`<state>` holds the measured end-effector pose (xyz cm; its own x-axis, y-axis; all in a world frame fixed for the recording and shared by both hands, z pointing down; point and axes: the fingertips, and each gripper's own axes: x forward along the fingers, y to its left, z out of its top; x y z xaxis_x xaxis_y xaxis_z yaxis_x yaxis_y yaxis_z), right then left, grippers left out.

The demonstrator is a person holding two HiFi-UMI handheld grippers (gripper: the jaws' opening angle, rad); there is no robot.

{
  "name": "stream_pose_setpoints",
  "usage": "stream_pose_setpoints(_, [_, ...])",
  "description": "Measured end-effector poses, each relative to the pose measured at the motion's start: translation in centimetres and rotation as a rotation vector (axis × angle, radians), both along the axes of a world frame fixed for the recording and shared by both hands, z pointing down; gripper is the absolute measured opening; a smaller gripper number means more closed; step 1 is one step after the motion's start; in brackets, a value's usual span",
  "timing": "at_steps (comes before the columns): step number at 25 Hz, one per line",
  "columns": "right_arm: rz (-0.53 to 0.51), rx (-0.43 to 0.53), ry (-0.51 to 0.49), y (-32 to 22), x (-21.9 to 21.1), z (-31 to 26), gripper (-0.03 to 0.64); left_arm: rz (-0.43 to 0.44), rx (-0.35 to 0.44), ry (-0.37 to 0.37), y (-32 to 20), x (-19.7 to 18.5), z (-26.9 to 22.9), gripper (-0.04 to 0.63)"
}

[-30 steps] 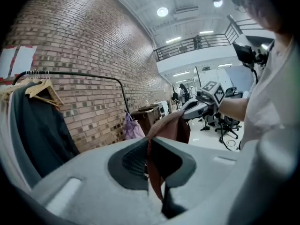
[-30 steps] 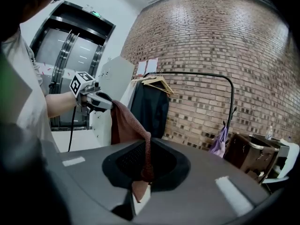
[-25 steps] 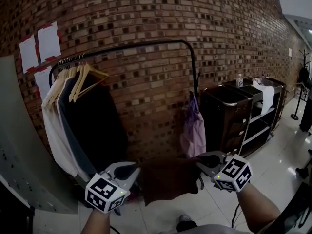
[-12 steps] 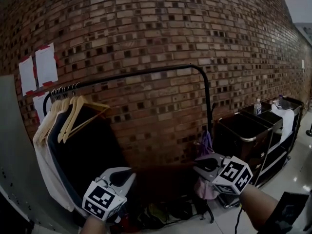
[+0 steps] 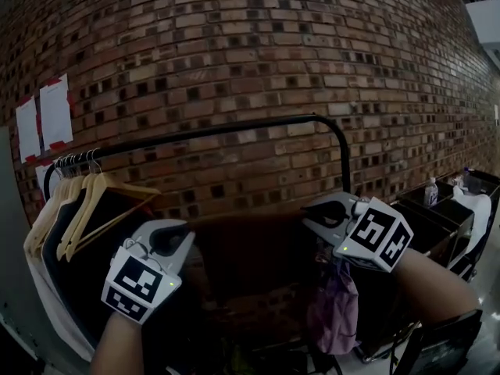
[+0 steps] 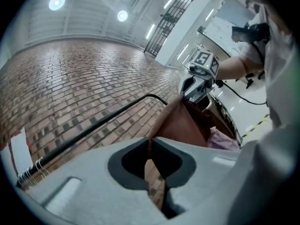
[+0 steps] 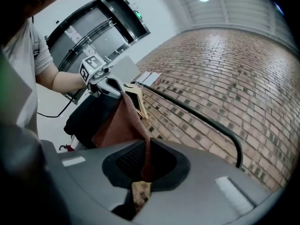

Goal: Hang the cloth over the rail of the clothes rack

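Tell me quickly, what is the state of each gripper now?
Left gripper: closed on the brown cloth, at its top edge.
Right gripper: closed on the same cloth's other end.

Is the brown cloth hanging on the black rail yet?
No, the cloth is stretched between the left gripper and right gripper, below the rail.
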<state>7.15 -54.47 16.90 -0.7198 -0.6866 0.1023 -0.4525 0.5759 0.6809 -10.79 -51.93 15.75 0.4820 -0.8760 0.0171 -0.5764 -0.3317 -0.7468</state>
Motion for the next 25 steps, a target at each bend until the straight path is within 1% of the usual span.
stream_pose_setpoints(2, [-0.007, 0.055, 0.016, -1.6, -0.1, -2.6, 0.015, -0.026, 0.049, -0.04, -1.6, -0.3, -2.4, 0.014])
stream_pose_setpoints(4, [-0.024, 0.091, 0.021, -3.0, -0.5, -5.2, 0.015, -0.043, 0.092, -0.065, -3.1, -0.7, -5.0, 0.015])
stream_pose_setpoints(8, [-0.061, 0.119, 0.024, -5.8, -1.3, -10.9, 0.017, -0.068, 0.174, -0.101, -6.0, -1.6, -11.2, 0.014])
stream_pose_setpoints(11, [-0.057, 0.145, 0.061, -8.0, -2.0, -15.4, 0.017, -0.079, 0.232, -0.128, -8.2, -2.2, -16.2, 0.014])
stream_pose_setpoints(14, [-0.032, 0.196, 0.097, -10.2, -2.5, -20.1, 0.017, -0.096, 0.278, -0.171, -10.5, -2.8, -20.8, 0.014])
stream_pose_setpoints(17, [0.026, 0.271, 0.119, -12.5, -2.9, -24.7, 0.017, -0.087, 0.284, -0.205, -12.8, -3.2, -24.2, 0.015])
stream_pose_setpoints(19, [0.054, 0.285, 0.131, -14.4, -3.3, -26.7, 0.017, -0.066, 0.266, -0.229, -14.6, -3.5, -25.7, 0.014])
stream_pose_setpoints(22, [0.068, 0.243, 0.169, -17.3, -4.0, -27.4, 0.017, -0.056, 0.216, -0.238, -17.7, -4.5, -27.1, 0.014])
stream_pose_setpoints(25, [0.087, 0.193, 0.215, -20.3, -4.4, -27.0, 0.018, -0.08, 0.155, -0.293, -21.3, -5.0, -27.1, 0.014])
